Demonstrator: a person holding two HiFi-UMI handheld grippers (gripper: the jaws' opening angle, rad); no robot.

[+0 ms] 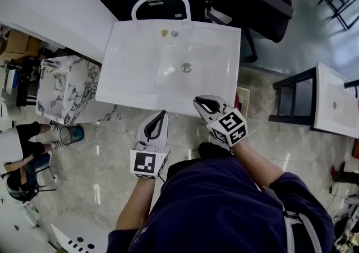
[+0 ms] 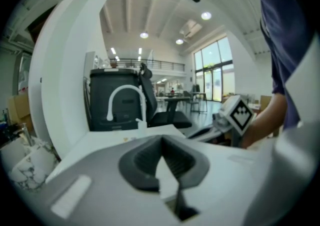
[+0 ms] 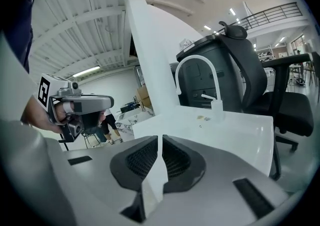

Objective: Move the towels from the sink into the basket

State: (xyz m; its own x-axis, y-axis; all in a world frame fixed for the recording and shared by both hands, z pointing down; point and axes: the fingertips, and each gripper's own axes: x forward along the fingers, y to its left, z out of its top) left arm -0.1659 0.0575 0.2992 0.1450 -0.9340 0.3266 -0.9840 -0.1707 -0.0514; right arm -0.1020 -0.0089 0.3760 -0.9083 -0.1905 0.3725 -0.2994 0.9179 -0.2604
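Towels: none seen in sink (image 1: 140, 72); basin looked bare bar drain (image 1: 186, 67); basket out of view. Towels judged soft, light, limp; best pinched at bunched fold.
Left gripper (image 1: 161, 116) sat at sink's 6 o'clock, jaws together, empty, aimed 12.
Right gripper (image 1: 201, 102) sat at 5 o'clock, jaws together, empty, aimed 11.

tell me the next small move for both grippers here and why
Probably ease both back and stop: nothing lies in the sink, and the left gripper and right gripper are shut on nothing near its front edge.
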